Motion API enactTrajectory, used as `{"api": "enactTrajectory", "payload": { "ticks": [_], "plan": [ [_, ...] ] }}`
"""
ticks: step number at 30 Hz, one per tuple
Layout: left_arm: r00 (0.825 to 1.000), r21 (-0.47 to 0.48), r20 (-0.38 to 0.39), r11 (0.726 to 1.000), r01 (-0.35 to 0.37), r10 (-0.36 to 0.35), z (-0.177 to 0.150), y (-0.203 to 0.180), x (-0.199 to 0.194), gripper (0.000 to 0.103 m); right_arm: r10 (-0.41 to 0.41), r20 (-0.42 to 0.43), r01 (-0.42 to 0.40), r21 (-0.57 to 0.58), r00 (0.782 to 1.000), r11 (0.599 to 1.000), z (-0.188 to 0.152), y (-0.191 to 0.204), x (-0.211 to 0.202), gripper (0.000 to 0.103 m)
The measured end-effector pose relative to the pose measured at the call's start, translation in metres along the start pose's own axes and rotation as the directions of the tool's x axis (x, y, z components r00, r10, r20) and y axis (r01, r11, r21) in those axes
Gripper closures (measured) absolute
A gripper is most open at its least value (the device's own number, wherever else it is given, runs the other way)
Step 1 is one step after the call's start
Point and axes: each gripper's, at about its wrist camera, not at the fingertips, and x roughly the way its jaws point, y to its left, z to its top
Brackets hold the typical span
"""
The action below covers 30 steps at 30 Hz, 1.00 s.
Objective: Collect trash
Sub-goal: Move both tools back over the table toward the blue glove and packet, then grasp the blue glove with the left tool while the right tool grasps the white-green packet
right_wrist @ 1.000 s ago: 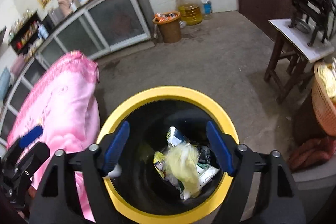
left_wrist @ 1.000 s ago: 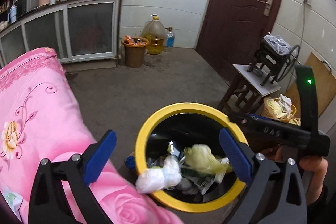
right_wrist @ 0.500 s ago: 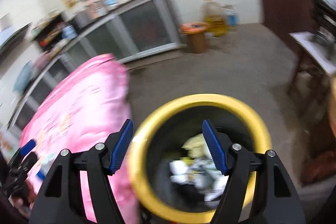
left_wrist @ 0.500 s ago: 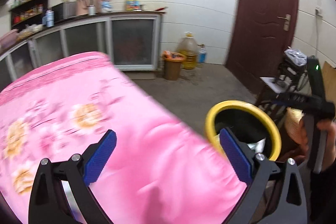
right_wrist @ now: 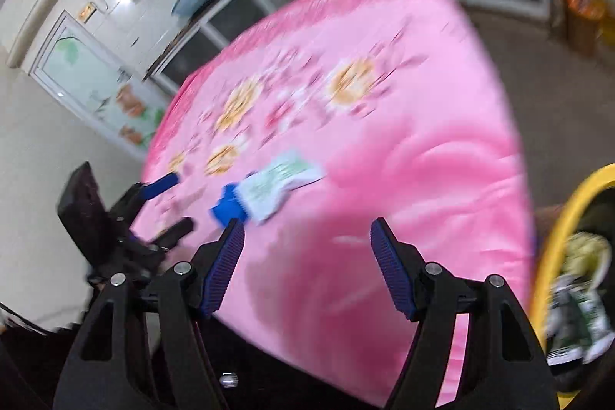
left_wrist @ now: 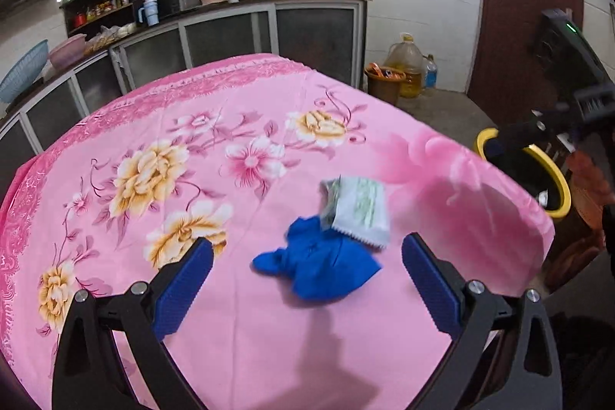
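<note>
Pink floral cloth [left_wrist: 238, 156] had replaced the bin [left_wrist: 559, 187] under the left gripper [left_wrist: 307, 279], whose jaws stood apart, empty, over a blue scrap [left_wrist: 319, 268] and wrapper [left_wrist: 357, 210]. Cabinets lined the tiled wall.

Right view, blurred: right gripper [right_wrist: 307, 268] released, swung from bin [right_wrist: 569, 218] to cloth [right_wrist: 403, 160]; wrapper [right_wrist: 276, 187] lay ahead.

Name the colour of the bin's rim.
Yellow; the bin rim shows best in the left wrist view.
</note>
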Motion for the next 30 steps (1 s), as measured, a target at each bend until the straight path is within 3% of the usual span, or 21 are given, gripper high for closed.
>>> {"api": "enactTrajectory", "payload": {
  "ticks": [5, 13, 22, 23, 27, 28, 30],
  "plan": [
    [0.999, 0.02, -0.027, 1.0, 0.024, -0.023, -0.004, 0.007, 0.01, 0.008, 0.098, -0.123, -0.086, 0.105, 0.988, 0.991, 0.019, 0.009, 0.043, 0.038],
    [0.993, 0.011, -0.08, 0.996, 0.088, -0.087, 0.001, 0.01, 0.035, 0.008, 0.102, -0.181, -0.078, 0.137, 0.978, 0.988, 0.036, 0.021, 0.074, 0.043],
    [0.986, 0.007, -0.136, 0.995, 0.098, -0.096, 0.005, 0.01, 0.067, 0.008, 0.081, -0.226, -0.041, 0.173, 0.971, 0.984, 0.05, 0.015, 0.107, 0.049],
    [0.986, 0.002, -0.14, 0.995, 0.095, -0.094, 0.006, 0.01, 0.07, 0.011, 0.076, -0.231, -0.034, 0.178, 0.97, 0.983, 0.052, 0.014, 0.111, 0.052],
    [0.978, -0.022, -0.173, 0.993, 0.114, -0.116, 0.004, 0.011, 0.078, 0.042, 0.052, -0.249, -0.005, 0.184, 0.967, 0.983, 0.054, 0.011, 0.12, 0.057],
    [0.977, -0.02, -0.18, 0.993, 0.114, -0.116, 0.003, 0.01, 0.08, 0.045, 0.045, -0.254, 0.002, 0.182, 0.966, 0.983, 0.054, 0.011, 0.123, 0.062],
    [0.977, -0.002, -0.182, 0.994, 0.111, -0.11, 0.001, 0.006, 0.08, 0.065, 0.011, -0.259, 0.035, 0.173, 0.966, 0.984, 0.053, 0.01, 0.127, 0.081]
  ]
}}
